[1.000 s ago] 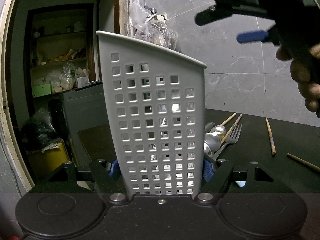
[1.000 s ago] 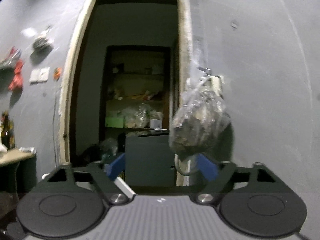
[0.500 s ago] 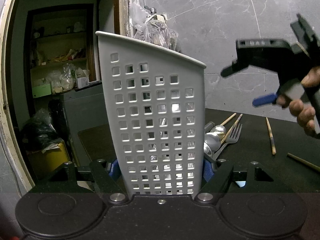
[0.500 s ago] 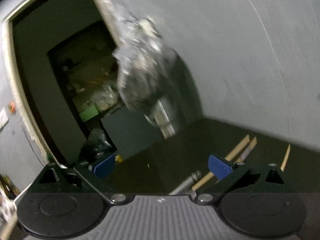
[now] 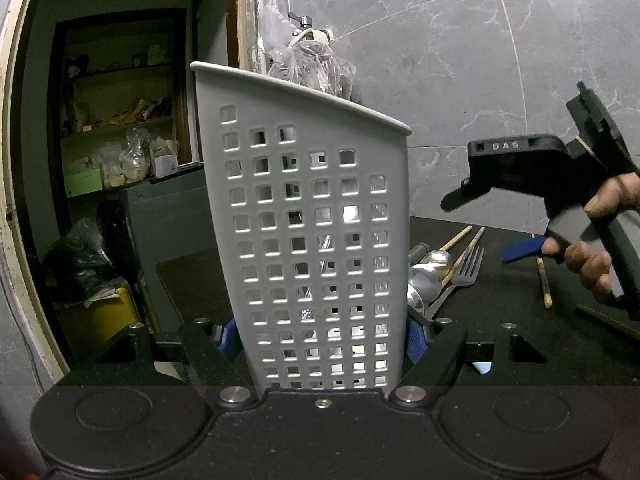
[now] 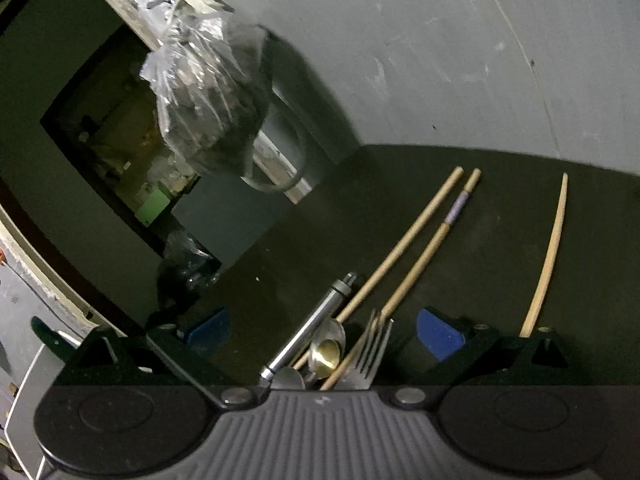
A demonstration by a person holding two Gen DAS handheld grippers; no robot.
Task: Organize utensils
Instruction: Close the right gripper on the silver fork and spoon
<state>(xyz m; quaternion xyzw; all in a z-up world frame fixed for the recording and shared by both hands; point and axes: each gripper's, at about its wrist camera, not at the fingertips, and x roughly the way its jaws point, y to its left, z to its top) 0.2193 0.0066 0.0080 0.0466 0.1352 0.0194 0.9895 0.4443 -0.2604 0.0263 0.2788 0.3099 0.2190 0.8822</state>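
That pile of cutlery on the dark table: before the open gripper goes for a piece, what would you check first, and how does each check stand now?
1. Utensil holder steadied upright by left gripper: ok.
2. Right gripper open, nothing between its pads: ok.
3. Right gripper lined up over the pile, fork and metal handle just ahead: ok.
4. One piece free to take alone: not ok; fork, spoon and a chopstick overlap.
5. Room left inside the holder: cannot tell.
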